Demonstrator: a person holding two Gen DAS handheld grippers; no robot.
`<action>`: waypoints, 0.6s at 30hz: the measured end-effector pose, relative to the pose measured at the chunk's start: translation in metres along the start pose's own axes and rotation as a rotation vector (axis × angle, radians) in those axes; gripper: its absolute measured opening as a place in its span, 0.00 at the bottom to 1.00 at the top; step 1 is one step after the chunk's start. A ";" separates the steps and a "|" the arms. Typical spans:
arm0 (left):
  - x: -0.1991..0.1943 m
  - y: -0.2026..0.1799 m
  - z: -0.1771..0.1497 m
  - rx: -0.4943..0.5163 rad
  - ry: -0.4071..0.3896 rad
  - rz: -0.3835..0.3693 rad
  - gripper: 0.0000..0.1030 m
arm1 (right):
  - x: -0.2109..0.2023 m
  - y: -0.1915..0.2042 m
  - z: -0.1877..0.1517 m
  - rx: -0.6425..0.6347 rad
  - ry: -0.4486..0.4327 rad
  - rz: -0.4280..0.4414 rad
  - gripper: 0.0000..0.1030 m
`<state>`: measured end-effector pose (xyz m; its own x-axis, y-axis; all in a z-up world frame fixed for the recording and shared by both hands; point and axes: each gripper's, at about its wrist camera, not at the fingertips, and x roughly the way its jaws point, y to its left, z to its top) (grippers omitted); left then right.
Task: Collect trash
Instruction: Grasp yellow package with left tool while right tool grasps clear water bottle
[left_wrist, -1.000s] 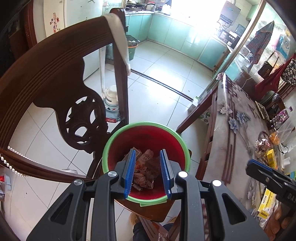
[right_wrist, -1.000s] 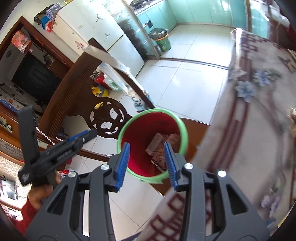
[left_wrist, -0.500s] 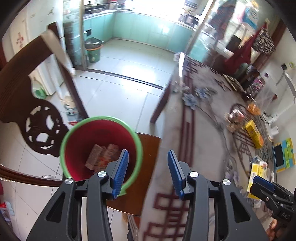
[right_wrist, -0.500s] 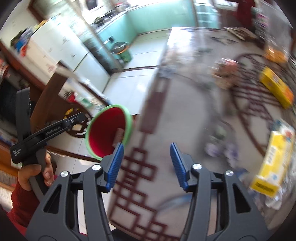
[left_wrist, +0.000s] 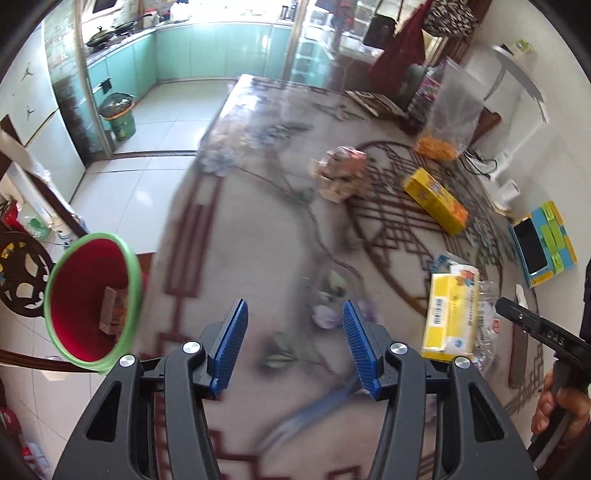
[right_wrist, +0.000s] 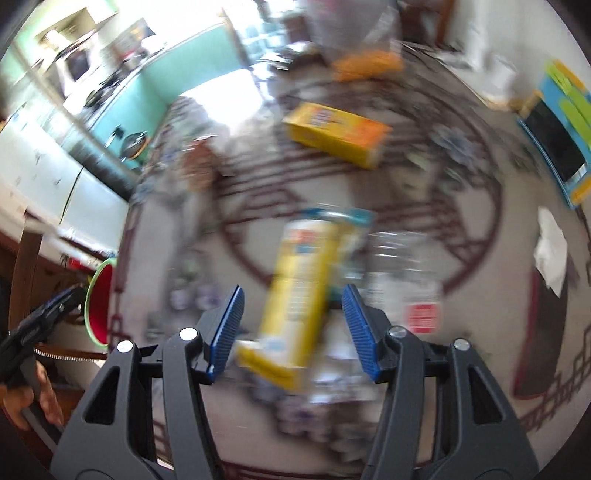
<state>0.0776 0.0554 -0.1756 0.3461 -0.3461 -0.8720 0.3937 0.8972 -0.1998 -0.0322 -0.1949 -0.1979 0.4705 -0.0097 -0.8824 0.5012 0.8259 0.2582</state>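
Your left gripper (left_wrist: 293, 345) hung wide open over the patterned tablecloth (left_wrist: 258, 236); your right gripper (right_wrist: 291, 330), also spread, straddled that blurry yellow carton (right_wrist: 295, 295), nothing clamped.

From my remote feed: a patterned table (left_wrist: 236, 236), a blue-framed tablet (left_wrist: 543, 245) at its edge, teal kitchen cabinets (left_wrist: 207, 51) beyond, a carved wooden chair (left_wrist: 22, 273).

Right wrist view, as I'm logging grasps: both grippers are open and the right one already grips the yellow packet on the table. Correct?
Not quite. In the right wrist view the right gripper is open, jaws spread either side of the yellow packet without closing on it. The left gripper is open too, over bare tablecloth.
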 end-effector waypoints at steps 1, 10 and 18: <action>0.003 -0.011 -0.002 0.005 0.004 -0.003 0.50 | 0.001 -0.015 0.001 0.011 0.008 -0.008 0.52; 0.020 -0.091 -0.005 0.045 0.024 -0.021 0.50 | 0.030 -0.083 -0.015 0.062 0.131 -0.007 0.61; 0.046 -0.149 -0.008 0.114 0.089 -0.045 0.55 | 0.066 -0.093 -0.029 0.085 0.245 0.112 0.61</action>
<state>0.0276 -0.0918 -0.1894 0.2505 -0.3550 -0.9007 0.5028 0.8427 -0.1923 -0.0689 -0.2559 -0.2914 0.3422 0.2243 -0.9124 0.5195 0.7640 0.3827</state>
